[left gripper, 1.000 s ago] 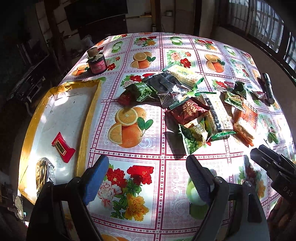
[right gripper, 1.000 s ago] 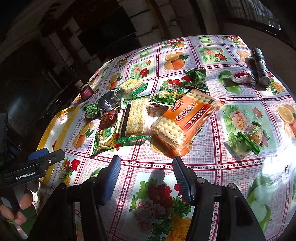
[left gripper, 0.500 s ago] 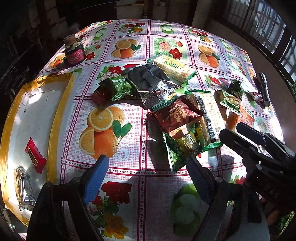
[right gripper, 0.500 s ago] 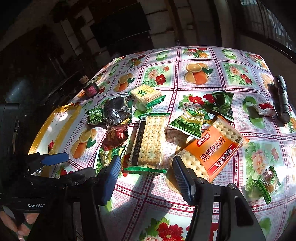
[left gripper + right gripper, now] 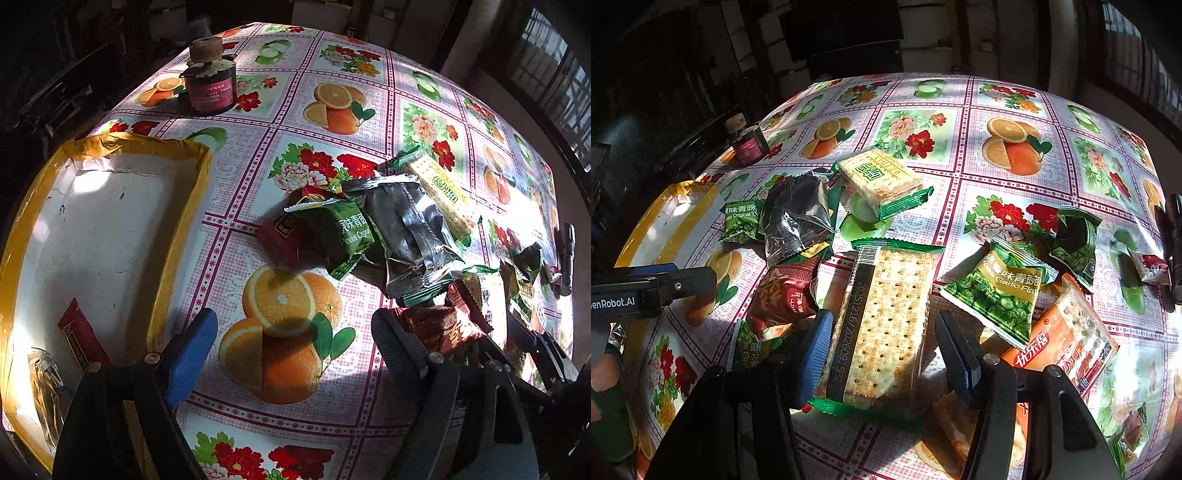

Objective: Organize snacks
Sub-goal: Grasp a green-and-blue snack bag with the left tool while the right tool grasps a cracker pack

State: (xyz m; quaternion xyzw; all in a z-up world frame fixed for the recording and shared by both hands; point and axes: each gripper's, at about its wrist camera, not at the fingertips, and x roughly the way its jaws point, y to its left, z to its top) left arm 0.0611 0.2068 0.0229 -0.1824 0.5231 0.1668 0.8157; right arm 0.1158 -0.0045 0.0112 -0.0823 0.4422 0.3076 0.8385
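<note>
A green pea packet (image 5: 341, 230) reads "Peas Original". At seven o'clock from the black gripper body (image 5: 635, 295) marked "enRobot.AI", a long cracker pack (image 5: 886, 325) carries "20251216/20260915B2". At three o'clock, another green packet (image 5: 997, 291) reads "Garlic Fla".

Left gripper (image 5: 291, 343) angles steeply downward, jaws spread wide and empty; right gripper (image 5: 882, 343) tilts down, jaws parted.

Both wrist views steeply down, close, seemingly sharing snack pile (image 5: 406, 236)
</note>
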